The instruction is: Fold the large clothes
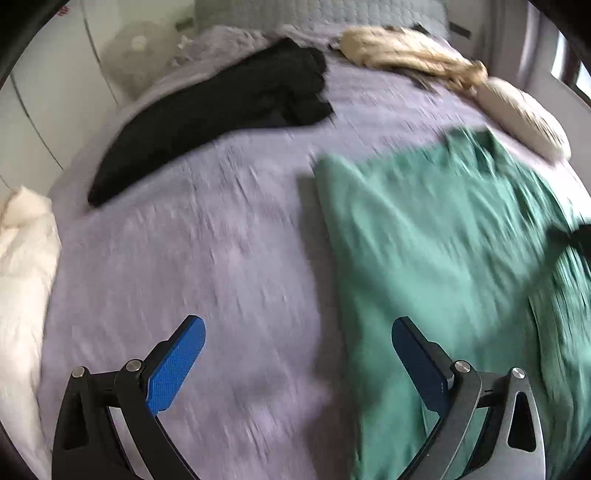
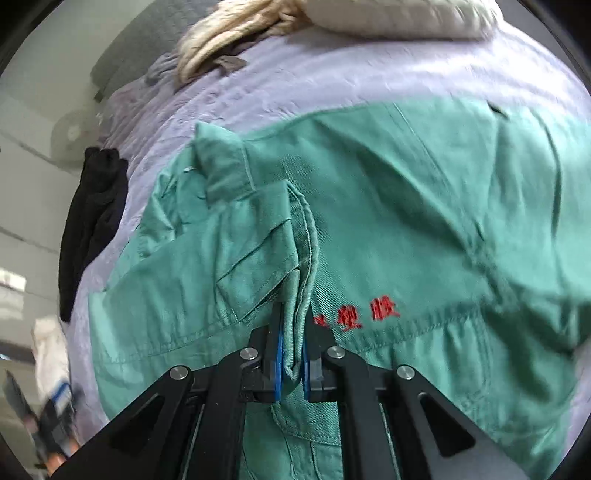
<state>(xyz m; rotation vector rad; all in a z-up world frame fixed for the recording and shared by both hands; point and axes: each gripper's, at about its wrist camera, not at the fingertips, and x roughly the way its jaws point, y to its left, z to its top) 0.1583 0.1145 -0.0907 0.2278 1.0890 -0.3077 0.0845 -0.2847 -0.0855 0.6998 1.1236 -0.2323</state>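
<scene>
Green twill jacket (image 2: 406, 206) hem (bunched) between clamped right gripper (image 2: 291, 354) fingers; left gripper (image 1: 298, 332) fingers apart.

Left hand-held gripper (image 1: 298, 334) spread wide; right hand-held gripper (image 2: 292, 332) clamped.

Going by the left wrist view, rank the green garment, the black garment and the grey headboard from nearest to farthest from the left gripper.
From the left gripper:
1. Green garment, right beside its right finger.
2. Black garment, farther up the bed, left.
3. Grey headboard, at the far end.
</scene>
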